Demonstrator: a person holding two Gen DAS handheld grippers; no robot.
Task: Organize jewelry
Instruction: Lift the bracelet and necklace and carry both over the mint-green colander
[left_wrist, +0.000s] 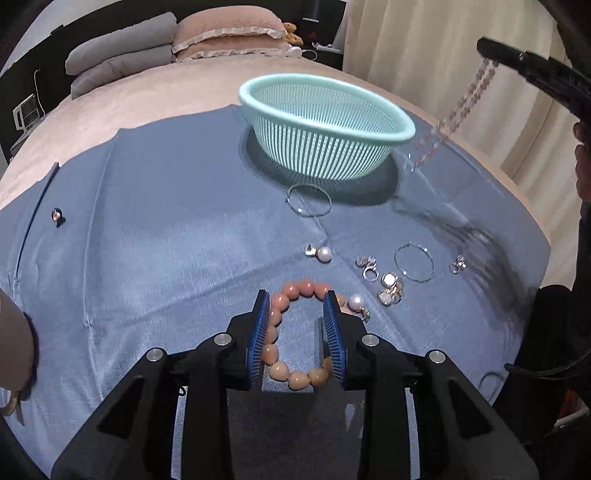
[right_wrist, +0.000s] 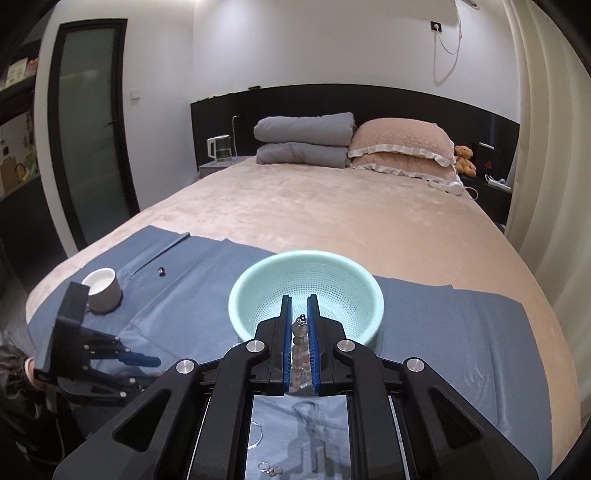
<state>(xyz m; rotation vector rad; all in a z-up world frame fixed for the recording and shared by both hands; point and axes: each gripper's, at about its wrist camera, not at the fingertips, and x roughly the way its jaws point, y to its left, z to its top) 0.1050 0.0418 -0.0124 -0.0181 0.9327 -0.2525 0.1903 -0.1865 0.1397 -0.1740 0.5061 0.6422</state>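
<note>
A mint green basket (left_wrist: 325, 122) stands on the blue cloth (left_wrist: 166, 229); it also shows in the right wrist view (right_wrist: 306, 288). My left gripper (left_wrist: 297, 299) is open, low over a peach bead bracelet (left_wrist: 284, 332) that lies between its fingers. My right gripper (right_wrist: 298, 306) is shut on a pale pink bead bracelet (right_wrist: 300, 343) and holds it up just before the basket. From the left wrist view that bracelet (left_wrist: 458, 107) hangs to the right of the basket. Rings, earrings (left_wrist: 388, 284), two pearls (left_wrist: 325, 254) and thin hoops (left_wrist: 413, 262) lie on the cloth.
A small brown and white cup (right_wrist: 103, 291) stands at the cloth's left side. A lone small ring (left_wrist: 57, 215) lies far left. Pillows (right_wrist: 402, 147) and a folded grey quilt (right_wrist: 303, 140) lie at the head of the bed. A curtain (right_wrist: 546, 147) hangs on the right.
</note>
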